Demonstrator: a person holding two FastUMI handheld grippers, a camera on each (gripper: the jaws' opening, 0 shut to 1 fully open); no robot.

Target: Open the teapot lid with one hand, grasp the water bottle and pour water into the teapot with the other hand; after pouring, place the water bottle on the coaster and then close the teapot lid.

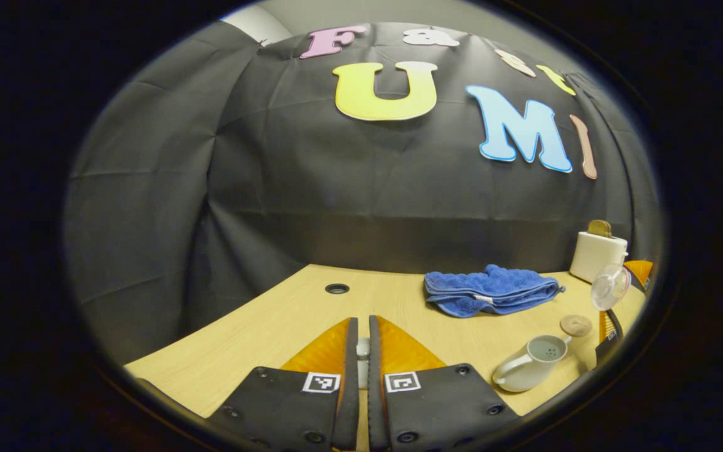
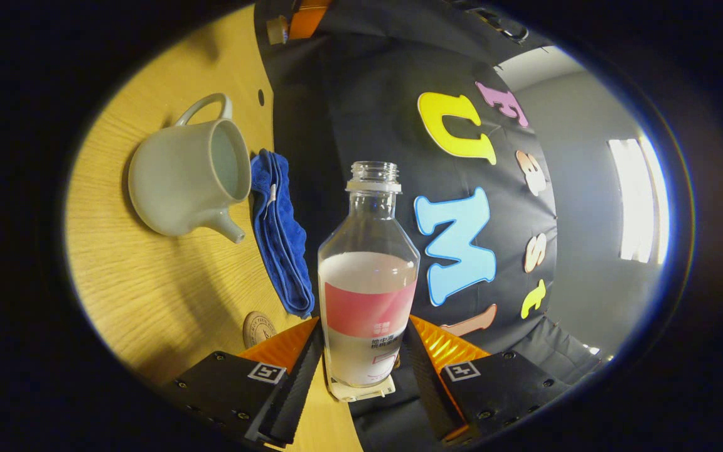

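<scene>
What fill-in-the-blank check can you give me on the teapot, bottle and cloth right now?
1. The left gripper pinches what looks like the teapot lid, so the teapot stands ____.
2. The right gripper has its fingers on the water bottle, which has no ____.
3. The folded cloth beside the teapot is ____.

Missing words: open; cap; blue.
</scene>
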